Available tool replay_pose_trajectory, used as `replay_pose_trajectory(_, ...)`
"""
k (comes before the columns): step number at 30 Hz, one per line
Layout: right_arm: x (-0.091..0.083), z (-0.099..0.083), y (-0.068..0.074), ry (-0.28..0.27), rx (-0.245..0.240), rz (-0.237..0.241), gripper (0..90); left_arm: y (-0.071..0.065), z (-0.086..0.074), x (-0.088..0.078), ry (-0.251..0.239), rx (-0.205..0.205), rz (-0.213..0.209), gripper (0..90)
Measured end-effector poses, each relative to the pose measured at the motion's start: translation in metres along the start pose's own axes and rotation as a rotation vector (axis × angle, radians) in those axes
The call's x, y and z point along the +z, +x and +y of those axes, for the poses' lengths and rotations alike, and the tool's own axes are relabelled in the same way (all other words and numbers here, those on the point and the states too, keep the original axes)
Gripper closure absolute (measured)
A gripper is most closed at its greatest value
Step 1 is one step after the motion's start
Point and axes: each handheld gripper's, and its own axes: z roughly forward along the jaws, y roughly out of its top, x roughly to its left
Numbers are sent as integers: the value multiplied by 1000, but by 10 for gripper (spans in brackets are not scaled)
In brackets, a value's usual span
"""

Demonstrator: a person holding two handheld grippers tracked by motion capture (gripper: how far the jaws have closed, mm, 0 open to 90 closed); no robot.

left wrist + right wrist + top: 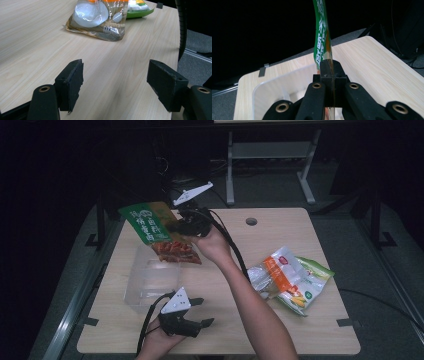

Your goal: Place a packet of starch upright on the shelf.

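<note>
My right gripper (176,226) is shut on a green and orange snack bag (157,231), held in the air above a clear plastic box (150,279) at the table's left. In the right gripper view the bag (322,37) stands edge-on, pinched between the closed jaws of the gripper (331,72), with the box's rim (274,81) below. My left gripper (202,312) rests near the front edge, open with nothing in it. Its own view looks past the gripper (115,81) and its wide-apart jaws to a clear bag with white pieces (97,17) on the wood.
Two more snack bags lie at the right of the table: an orange and clear one (275,272) over a green one (307,287). A round cable hole (251,221) sits near the far edge. A black cable (232,245) trails along the right forearm.
</note>
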Motion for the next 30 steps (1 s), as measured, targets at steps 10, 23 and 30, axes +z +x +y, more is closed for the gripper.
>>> replay_pose_trajectory(10,47,-3,-14,1,72,20,896,2,-1,-3,17,9,5,287)
replay_pose_trajectory(23,89,-25,-28,-4,156,66,896,4,-3,-1,14,-12,-4,301)
replay_pose_trajectory(30,87,-32,-31,-12,134,53,843,6,-3,-1,10,-15,3,300)
